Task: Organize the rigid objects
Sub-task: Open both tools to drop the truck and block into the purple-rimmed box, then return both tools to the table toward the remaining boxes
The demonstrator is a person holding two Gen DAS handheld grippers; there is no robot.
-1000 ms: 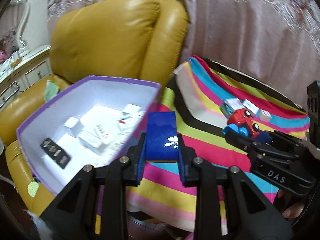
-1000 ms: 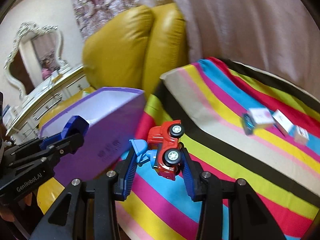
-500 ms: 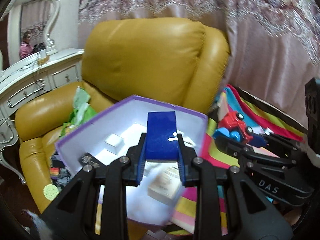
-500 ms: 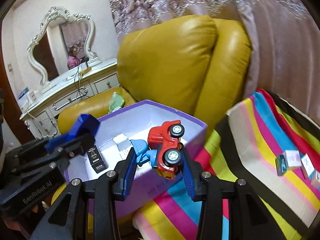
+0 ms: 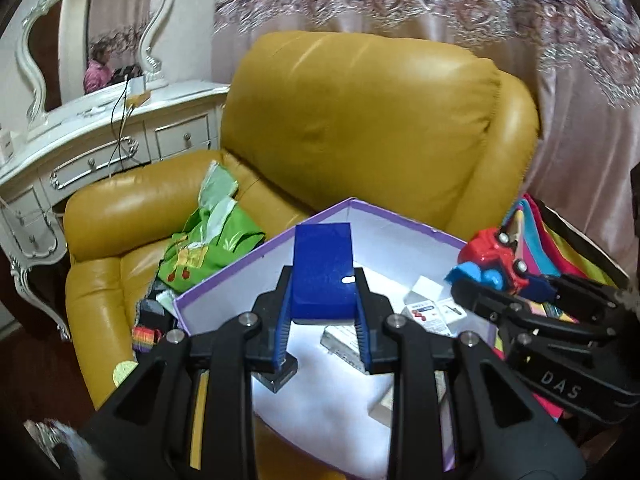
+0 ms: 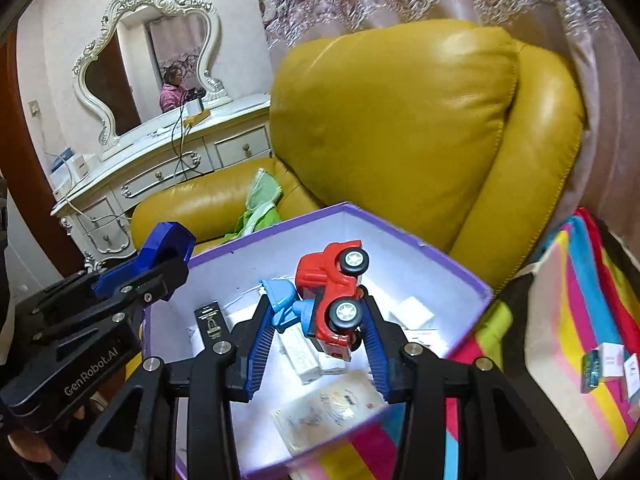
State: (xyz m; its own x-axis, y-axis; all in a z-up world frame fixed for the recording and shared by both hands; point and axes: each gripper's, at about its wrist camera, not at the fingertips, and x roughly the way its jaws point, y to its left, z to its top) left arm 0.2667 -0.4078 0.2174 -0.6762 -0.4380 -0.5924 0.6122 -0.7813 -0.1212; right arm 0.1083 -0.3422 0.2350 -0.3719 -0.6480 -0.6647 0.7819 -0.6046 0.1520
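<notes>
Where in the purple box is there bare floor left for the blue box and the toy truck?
In the purple box, bare white floor shows along the far wall and the far left corner, behind the black card. The middle and right are crowded with small white cartons; a clear packet fills the near side.

Mustard leather armchair (image 5: 360, 128) centre. Pink embroidered curtain (image 5: 440, 0) behind. White ornate dresser (image 5: 100, 140) left, carved-frame mirror (image 6: 136, 64) on top. Pale wall (image 6: 52, 40) behind mirror.
</notes>
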